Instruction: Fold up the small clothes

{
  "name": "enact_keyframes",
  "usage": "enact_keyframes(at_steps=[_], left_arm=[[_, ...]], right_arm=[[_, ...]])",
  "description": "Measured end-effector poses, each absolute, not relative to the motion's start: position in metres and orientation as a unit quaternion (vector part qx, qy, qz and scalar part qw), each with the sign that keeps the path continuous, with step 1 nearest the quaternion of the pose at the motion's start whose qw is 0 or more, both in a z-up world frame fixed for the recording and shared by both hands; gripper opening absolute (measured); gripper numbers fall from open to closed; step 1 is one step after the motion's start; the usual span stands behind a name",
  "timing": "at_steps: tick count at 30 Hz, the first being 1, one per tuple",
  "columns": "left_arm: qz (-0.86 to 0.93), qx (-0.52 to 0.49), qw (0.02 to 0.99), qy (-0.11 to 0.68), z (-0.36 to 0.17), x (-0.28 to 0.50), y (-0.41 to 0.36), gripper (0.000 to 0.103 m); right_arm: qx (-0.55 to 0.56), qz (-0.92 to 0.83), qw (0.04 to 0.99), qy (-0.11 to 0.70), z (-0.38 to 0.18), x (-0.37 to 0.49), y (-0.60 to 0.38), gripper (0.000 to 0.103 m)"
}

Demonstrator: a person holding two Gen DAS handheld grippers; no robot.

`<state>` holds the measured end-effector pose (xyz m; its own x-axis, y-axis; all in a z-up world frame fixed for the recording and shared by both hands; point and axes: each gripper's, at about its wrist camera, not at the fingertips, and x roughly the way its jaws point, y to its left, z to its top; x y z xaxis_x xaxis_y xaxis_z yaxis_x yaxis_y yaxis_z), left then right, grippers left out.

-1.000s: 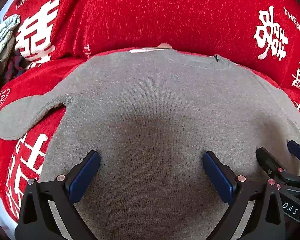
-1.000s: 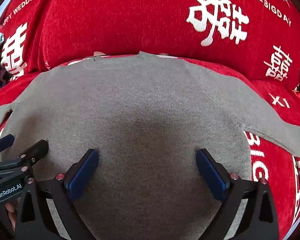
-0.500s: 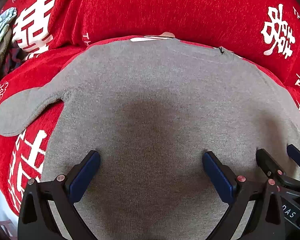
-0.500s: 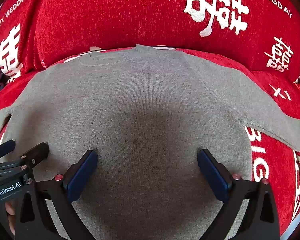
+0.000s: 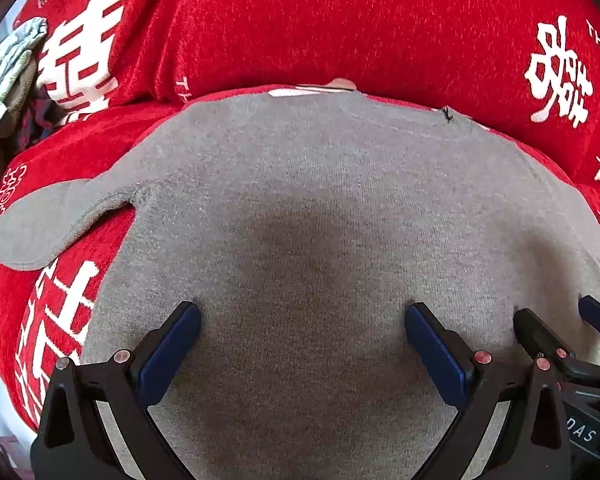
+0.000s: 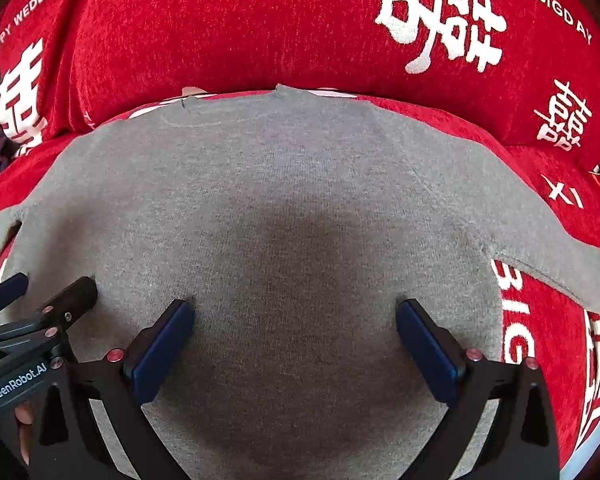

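A small grey knitted sweater (image 5: 320, 208) lies spread flat on a red plush sofa cover printed with white characters (image 5: 340, 20). Its long axis runs from 6 o'clock up to 12, with the neckline (image 6: 228, 108) pointing away toward the backrest at 12 and the hem toward the person. One sleeve (image 5: 48, 224) sticks out toward 9 o'clock in the left view; the other sleeve (image 6: 548, 248) trails off toward 3 o'clock in the right view.

The left gripper (image 5: 302, 330) hovers low over the lower body of the sweater, jaws spread wide, clamping nothing. The right gripper (image 6: 294, 328) sits just beside it, equally agape, its blue pads (image 6: 160, 348) close above the knit. At 9 o'clock, off the cushion's edge, a crumpled pale grey-green cloth (image 5: 8, 68) lies in a heap.
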<state>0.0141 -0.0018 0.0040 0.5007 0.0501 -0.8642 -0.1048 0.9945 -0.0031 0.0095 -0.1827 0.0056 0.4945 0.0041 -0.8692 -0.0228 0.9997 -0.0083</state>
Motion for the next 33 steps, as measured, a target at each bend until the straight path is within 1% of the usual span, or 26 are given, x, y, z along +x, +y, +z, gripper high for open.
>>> enact_keyframes(at_steps=[10, 15, 18, 33], left_arm=[[0.048, -0.028, 0.865, 0.498, 0.005, 0.02, -0.001, 0.103], [0.046, -0.028, 0.858, 0.511, 0.006, 0.026, -0.002, 0.103], [0.047, -0.027, 0.855, 0.515, 0.007, 0.029, -0.006, 0.103], [0.031, 0.0, 0.849, 0.528, 0.012, 0.051, -0.057, 0.103]], right_arm=[[-0.014, 0.014, 0.875, 0.485, 0.005, 0.01, -0.183, 0.102], [-0.023, 0.021, 0.862, 0.506, 0.007, 0.017, -0.183, 0.102], [-0.029, 0.021, 0.864, 0.502, 0.009, 0.018, -0.185, 0.102], [-0.002, -0.015, 0.87, 0.492, 0.013, 0.03, -0.231, 0.102]])
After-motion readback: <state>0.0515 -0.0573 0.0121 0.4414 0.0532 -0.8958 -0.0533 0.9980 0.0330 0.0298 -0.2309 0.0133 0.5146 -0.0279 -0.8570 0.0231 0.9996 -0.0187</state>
